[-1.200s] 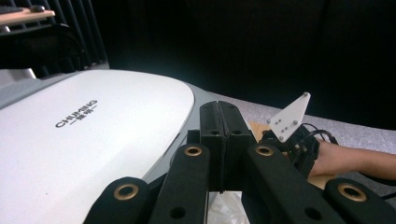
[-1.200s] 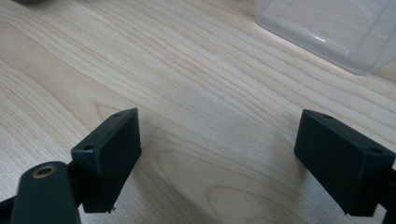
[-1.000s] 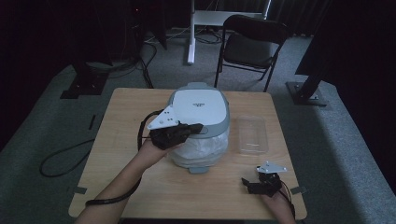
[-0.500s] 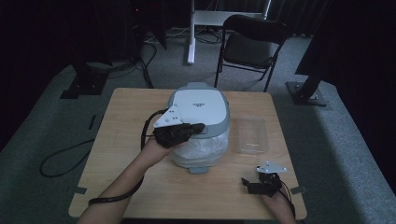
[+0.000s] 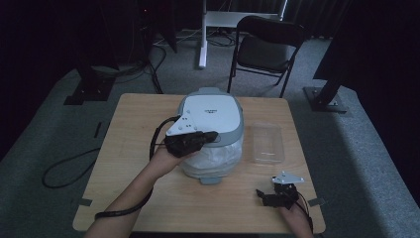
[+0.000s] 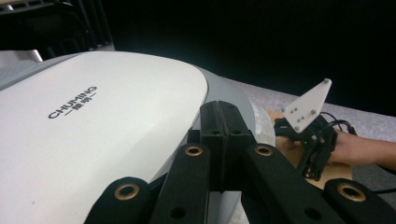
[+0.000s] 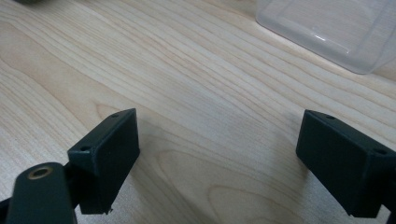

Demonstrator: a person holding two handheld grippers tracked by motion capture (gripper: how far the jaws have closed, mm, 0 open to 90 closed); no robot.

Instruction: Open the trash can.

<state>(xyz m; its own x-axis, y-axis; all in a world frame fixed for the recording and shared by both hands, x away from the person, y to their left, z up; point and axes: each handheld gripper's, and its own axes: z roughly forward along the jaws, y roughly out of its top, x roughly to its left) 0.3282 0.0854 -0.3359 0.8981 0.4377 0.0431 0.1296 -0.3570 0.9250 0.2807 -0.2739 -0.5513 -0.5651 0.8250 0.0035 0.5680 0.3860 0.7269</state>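
My left gripper (image 5: 210,137), jaws pressed together, sits at the cooker's (image 5: 213,111) lid edge, mid-table. My right gripper (image 5: 261,195), jaws wide apart on nothing, rests near the table's (image 5: 124,144) front edge, bare wood ahead. A clear tray (image 5: 268,143) lies right of the cooker.

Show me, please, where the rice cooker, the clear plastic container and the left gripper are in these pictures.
rice cooker (image 5: 213,111): high view, on its white lid.
clear plastic container (image 5: 268,144): high view, on its transparent base.
left gripper (image 6: 224,140): left gripper view, where its two closed black jaws meet, against the cooker lid's edge.
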